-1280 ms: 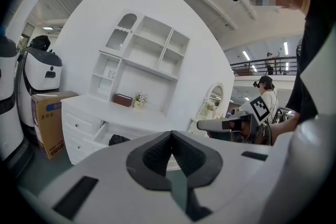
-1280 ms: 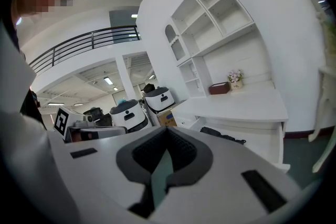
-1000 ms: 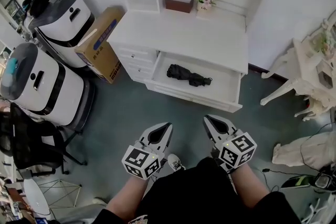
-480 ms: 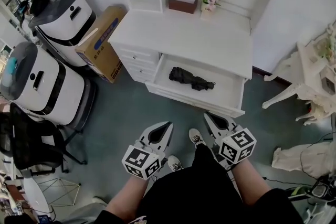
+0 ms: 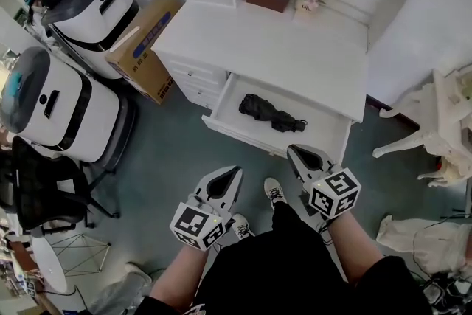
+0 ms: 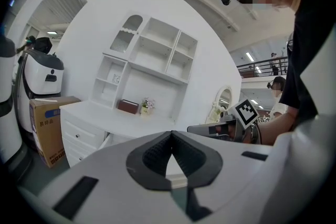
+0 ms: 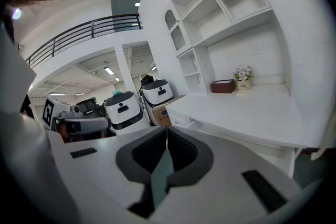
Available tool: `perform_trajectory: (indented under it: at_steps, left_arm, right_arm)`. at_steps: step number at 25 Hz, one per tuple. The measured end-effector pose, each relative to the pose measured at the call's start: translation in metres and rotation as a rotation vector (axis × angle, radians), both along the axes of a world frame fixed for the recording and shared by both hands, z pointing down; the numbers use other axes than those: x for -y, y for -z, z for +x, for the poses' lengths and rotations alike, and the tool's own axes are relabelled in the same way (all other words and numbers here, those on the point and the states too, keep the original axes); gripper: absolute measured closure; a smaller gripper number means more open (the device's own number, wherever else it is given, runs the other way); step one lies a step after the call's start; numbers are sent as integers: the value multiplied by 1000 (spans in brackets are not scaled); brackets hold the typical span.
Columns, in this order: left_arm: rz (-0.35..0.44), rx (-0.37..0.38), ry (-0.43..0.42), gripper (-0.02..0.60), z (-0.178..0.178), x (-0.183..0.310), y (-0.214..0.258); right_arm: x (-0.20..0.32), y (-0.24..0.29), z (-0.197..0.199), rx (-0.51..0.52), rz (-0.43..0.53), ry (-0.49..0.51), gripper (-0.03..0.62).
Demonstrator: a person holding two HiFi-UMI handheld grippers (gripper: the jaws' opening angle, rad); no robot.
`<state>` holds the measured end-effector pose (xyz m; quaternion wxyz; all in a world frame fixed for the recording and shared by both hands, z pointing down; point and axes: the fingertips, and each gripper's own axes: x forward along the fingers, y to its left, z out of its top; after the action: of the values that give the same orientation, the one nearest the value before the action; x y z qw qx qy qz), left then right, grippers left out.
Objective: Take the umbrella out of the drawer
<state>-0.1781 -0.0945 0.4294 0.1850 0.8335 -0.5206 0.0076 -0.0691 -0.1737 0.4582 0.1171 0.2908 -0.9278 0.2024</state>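
Open drawer [image 5: 325, 133] — black umbrella [image 5: 268, 113], lying inside

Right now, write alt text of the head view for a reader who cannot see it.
A folded black umbrella lies in the open drawer of a white desk, seen from above. Short of it, the person holds the left tool and right tool over the floor, both shut and empty, pointing toward the drawer.

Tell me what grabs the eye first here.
The black umbrella lying in the open drawer of the white desk, dark against all that white. Nearer the person, the left hand-held gripper and right hand-held gripper point toward the drawer, both shut and empty.
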Motion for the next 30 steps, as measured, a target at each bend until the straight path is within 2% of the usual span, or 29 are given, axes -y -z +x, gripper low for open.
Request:
perform_trajectory:
  at_steps: [10,17,18,20,30]
  left_arm:
    - [11,21,-48,578,29,37,-22]
    - [-41,11,-31,578,40,57,-44]
    - [-46,8,-28,578,42,60,-47]
    - [-54,3,-23,578,45,67,-54]
    - [-118,-20,6,578,49,92,-83]
  right_arm:
    - [58,-35,5,-32,-20,49,589]
    - [90,-66,1,-67,-30,114,583]
    - [94,-71,0,-72,-33,119,578]
    - [104,-83,-1,-88,-40,135,526]
    - [138,-159,-18,-248,-56,273,473]
